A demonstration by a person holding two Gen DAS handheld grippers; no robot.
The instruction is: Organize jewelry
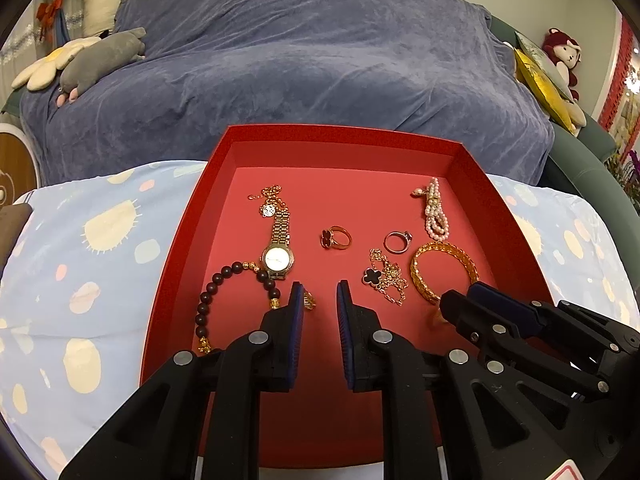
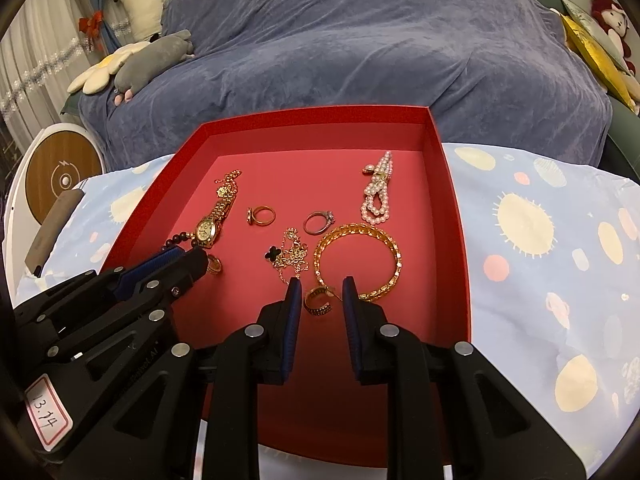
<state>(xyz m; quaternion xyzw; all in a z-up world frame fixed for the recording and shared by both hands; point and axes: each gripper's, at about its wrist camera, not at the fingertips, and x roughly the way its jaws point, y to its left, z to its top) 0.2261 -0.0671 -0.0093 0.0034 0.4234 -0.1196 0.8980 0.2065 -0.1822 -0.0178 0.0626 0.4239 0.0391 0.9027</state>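
A red tray (image 1: 224, 160) holds the jewelry: a gold watch (image 1: 277, 258), a dark bead bracelet (image 1: 208, 300), a clover ring (image 1: 335, 237), a silver ring (image 1: 397, 241), a clover necklace (image 1: 384, 276), a gold bangle (image 2: 358, 260) and a pearl piece (image 2: 378, 192). My left gripper (image 1: 318, 292) hovers low over the tray's near left, narrowly open, with only bare tray between its pads. A small gold piece (image 1: 309, 300) lies just outside its left finger. My right gripper (image 2: 321, 284) is narrowly open around a small gold hoop (image 2: 318, 301) on the tray floor, and the pads stand apart from it.
The tray rests on a light blue patterned cloth (image 2: 540, 240). Behind it is a sofa under a blue-grey cover (image 1: 300, 60), with plush toys (image 1: 100, 60) at its left end and a yellow cushion (image 1: 540, 76) at its right. A round white and wood device (image 2: 60, 176) stands at the left.
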